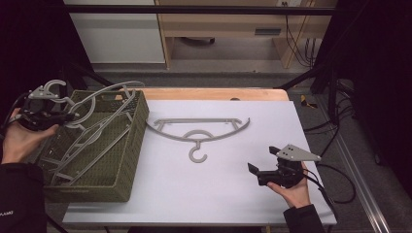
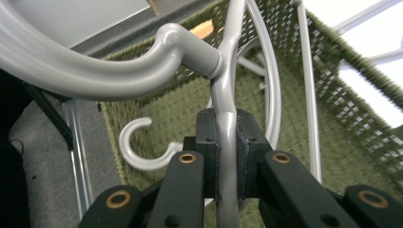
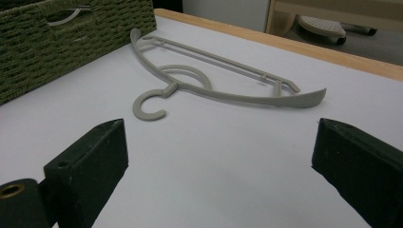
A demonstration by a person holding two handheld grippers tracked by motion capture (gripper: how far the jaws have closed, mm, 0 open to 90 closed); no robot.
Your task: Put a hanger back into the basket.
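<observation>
My left gripper (image 1: 65,115) (image 2: 227,142) is shut on the thin neck of a grey plastic hanger (image 1: 104,91) (image 2: 95,61) and holds it over the left end of a green woven basket (image 1: 131,145) (image 2: 361,95). The hanger's arm reaches across the basket's rim. More grey hangers (image 1: 82,145) lie inside the basket, one with its hook (image 2: 138,154) showing below my jaws. Another grey hanger (image 1: 199,127) (image 3: 214,80) lies flat on the white table top (image 1: 218,189), hook toward the person. My right gripper (image 1: 262,158) (image 3: 218,142) rests open, low over the table at the right, pointing at that hanger.
The basket (image 3: 71,42) takes up the table's left side. A wooden strip (image 1: 214,93) runs along the table's far edge. Cables (image 1: 335,184) trail off the right edge. Dark frame bars stand at both sides.
</observation>
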